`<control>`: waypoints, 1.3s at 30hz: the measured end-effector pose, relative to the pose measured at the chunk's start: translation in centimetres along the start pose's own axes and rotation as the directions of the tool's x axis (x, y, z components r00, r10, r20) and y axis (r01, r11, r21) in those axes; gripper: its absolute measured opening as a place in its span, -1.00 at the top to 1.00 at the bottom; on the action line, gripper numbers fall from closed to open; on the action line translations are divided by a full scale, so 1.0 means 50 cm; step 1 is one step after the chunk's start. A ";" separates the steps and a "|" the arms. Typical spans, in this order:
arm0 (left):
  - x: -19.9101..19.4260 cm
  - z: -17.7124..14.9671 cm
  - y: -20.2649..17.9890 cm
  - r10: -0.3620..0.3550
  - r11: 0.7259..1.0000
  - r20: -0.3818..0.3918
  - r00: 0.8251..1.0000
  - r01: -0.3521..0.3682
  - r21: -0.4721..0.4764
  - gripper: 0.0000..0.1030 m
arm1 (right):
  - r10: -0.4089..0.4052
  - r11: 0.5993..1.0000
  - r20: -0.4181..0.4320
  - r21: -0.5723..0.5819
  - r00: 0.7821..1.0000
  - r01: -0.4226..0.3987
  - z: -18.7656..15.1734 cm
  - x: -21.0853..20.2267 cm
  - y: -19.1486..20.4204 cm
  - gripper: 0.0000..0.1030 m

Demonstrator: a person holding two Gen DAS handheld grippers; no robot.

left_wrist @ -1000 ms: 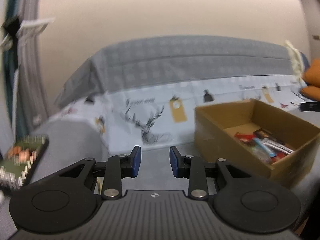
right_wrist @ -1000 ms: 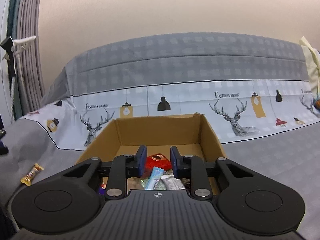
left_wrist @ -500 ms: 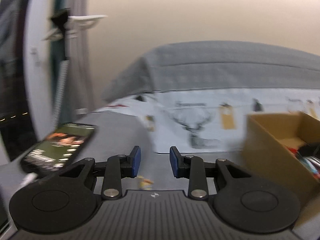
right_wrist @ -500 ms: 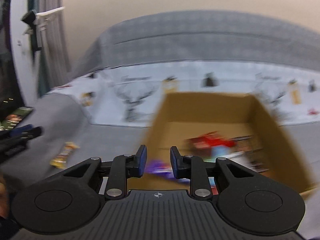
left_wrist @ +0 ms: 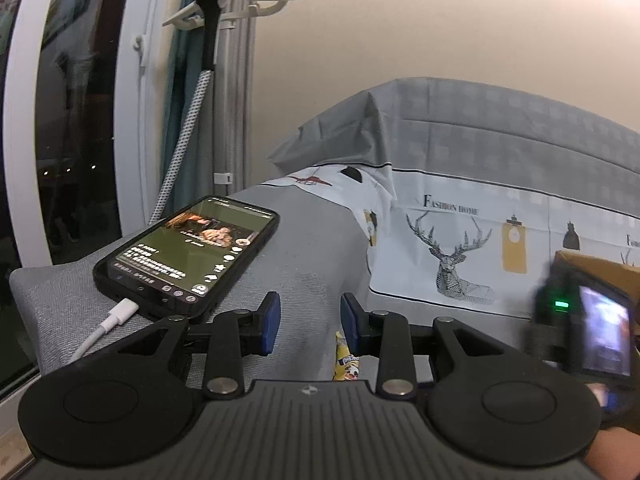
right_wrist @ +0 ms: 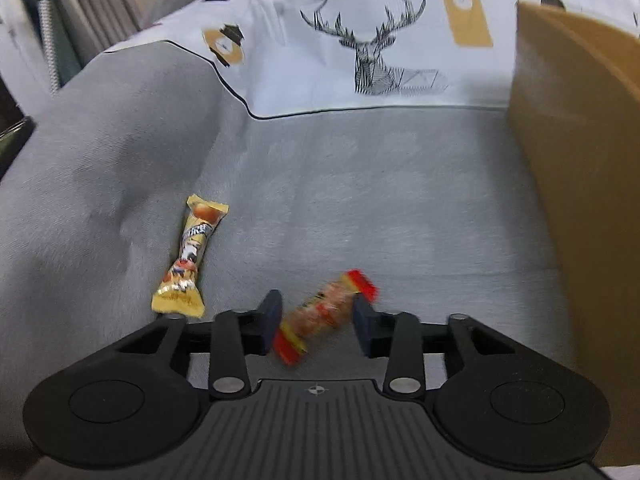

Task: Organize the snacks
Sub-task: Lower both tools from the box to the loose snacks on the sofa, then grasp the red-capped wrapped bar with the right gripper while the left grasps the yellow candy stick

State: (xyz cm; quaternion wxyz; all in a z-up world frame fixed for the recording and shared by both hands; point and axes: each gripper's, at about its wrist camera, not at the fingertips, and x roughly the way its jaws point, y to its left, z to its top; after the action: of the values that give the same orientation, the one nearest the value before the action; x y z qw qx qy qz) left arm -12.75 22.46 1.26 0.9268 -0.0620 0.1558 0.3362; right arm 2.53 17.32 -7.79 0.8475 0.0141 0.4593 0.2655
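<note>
A: What has moved since a second ago?
B: The right gripper (right_wrist: 316, 326) has swung left off the cardboard box (right_wrist: 576, 128) and down over the grey bed cover (right_wrist: 360, 184); the left gripper (left_wrist: 306, 320) has turned toward the phone (left_wrist: 188, 256).
A: Any readable writing?
B: "Fashion home" above the deer print (right_wrist: 368, 52). Wrapper text is too small to read.
A: The snacks?
B: A red-ended, orange snack bar (right_wrist: 326, 316), blurred, lies slantwise between the right jaws, which stand apart. A yellow snack bar (right_wrist: 190, 260) lies just left of them, also visible below the left jaws, likewise apart.
</note>
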 end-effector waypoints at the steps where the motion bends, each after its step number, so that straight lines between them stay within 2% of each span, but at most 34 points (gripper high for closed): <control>1: 0.003 0.000 -0.004 -0.006 1.000 -0.003 1.000 0.006 0.011 0.28 | -0.007 1.000 -0.003 -0.005 1.000 0.007 0.001 0.009 0.009 0.10; 3: 0.012 -0.002 -0.014 -0.018 0.999 -0.018 1.000 0.019 0.031 0.27 | -0.046 0.998 -0.021 -0.043 0.999 0.046 -0.002 0.024 0.020 0.19; 4: 0.018 -0.002 -0.020 -0.027 0.999 -0.032 0.999 0.029 0.045 0.27 | -0.079 0.995 -0.018 -0.067 0.997 0.077 -0.004 0.027 0.023 0.54; 9: 0.054 -0.009 -0.039 -0.071 0.995 -0.091 0.993 0.077 0.068 0.28 | -0.108 0.985 0.065 -0.127 0.992 0.115 -0.021 -0.016 -0.002 0.63; 14: 0.124 -0.020 -0.083 -0.063 0.987 -0.203 0.977 0.091 0.131 0.28 | -0.063 0.989 0.077 -0.128 0.995 0.072 -0.052 -0.097 -0.056 0.63; 18: 0.188 -0.045 -0.146 0.038 0.962 -0.240 0.970 0.030 0.272 0.30 | -0.033 0.986 0.068 -0.162 0.997 0.044 -0.095 -0.144 -0.078 0.63; 20: 0.230 -0.070 -0.180 0.110 0.932 -0.287 0.952 0.001 0.362 0.30 | -0.028 0.984 0.069 -0.175 0.997 0.039 -0.115 -0.163 -0.087 0.63; 24: 0.295 -0.106 -0.201 0.232 0.898 -0.354 0.906 -0.059 0.437 0.33 | -0.036 0.981 0.061 -0.187 0.998 0.046 -0.142 -0.188 -0.113 0.63; 25: 0.306 -0.112 -0.200 0.250 0.895 -0.367 0.896 -0.069 0.440 0.44 | -0.035 0.981 0.061 -0.190 0.998 0.046 -0.146 -0.196 -0.119 0.63; 26: 0.312 -0.114 -0.197 0.264 0.895 -0.371 0.890 -0.083 0.437 0.75 | -0.034 0.980 0.063 -0.196 0.997 0.045 -0.149 -0.203 -0.122 0.63; 27: 0.315 -0.114 -0.190 0.265 0.900 -0.375 0.888 -0.088 0.426 0.78 | -0.031 0.978 0.065 -0.203 0.997 0.044 -0.153 -0.210 -0.125 0.63; 29: 0.309 -0.112 -0.179 0.236 0.915 -0.378 0.895 -0.074 0.396 0.83 | -0.027 0.976 0.070 -0.212 0.997 0.041 -0.155 -0.222 -0.126 0.63; 31: 0.294 -0.105 -0.164 0.183 0.934 -0.372 0.910 -0.043 0.354 0.85 | -0.022 0.975 0.070 -0.218 0.997 0.037 -0.157 -0.230 -0.127 0.63; 35: 0.244 -0.084 -0.138 -0.011 0.964 -0.330 0.944 0.098 0.247 0.85 | -0.027 0.968 0.078 -0.247 0.997 0.046 -0.164 -0.246 -0.116 0.63; 37: 0.213 -0.075 -0.123 -0.119 0.967 -0.299 0.947 0.179 0.182 0.85 | -0.034 0.967 0.077 -0.248 0.996 0.053 -0.167 -0.251 -0.109 0.63; 39: 0.196 -0.070 -0.109 -0.243 0.957 -0.285 0.927 0.277 0.086 0.85 | -0.040 0.965 0.070 -0.255 0.997 0.056 -0.169 -0.255 -0.100 0.63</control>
State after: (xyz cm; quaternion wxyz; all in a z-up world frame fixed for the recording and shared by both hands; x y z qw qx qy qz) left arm -2.98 23.44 -5.21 0.9351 -0.0696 0.2922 0.1880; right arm -7.47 5.25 -4.16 0.8628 -0.0983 0.3937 0.3015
